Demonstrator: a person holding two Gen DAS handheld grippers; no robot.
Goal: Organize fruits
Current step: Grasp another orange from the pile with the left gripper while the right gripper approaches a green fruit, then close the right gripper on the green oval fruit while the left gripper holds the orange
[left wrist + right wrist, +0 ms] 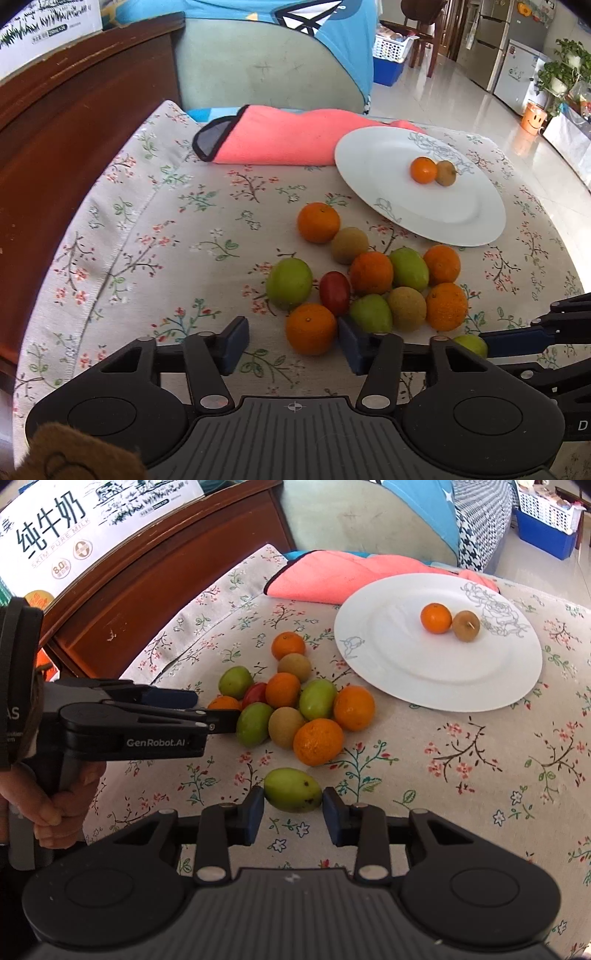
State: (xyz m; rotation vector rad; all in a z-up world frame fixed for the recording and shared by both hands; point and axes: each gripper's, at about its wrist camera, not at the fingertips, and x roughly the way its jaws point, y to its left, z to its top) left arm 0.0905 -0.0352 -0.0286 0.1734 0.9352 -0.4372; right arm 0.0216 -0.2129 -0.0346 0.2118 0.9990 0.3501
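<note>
A pile of oranges, green fruits, brown fruits and one red fruit [334, 292] lies on the flowered tablecloth; it also shows in the right wrist view [284, 709]. A white plate [376, 173] [388, 664] holds one orange [423, 170] [436, 618] and one brown fruit [446, 172] [466, 626]. My left gripper [291, 343] is open, with an orange [311, 328] between its fingers near the right pad. My right gripper [293, 814] has its pads on both ends of a lone green fruit [292, 790], which rests on the cloth; this fruit also shows in the left wrist view [471, 344].
A folded pink cloth [280, 136] [362, 572] lies behind the plate. A dark wooden cabinet [74, 110] stands to the left with a milk carton box [55, 528] on it. The table drops off to a tiled floor [461, 92] at the right.
</note>
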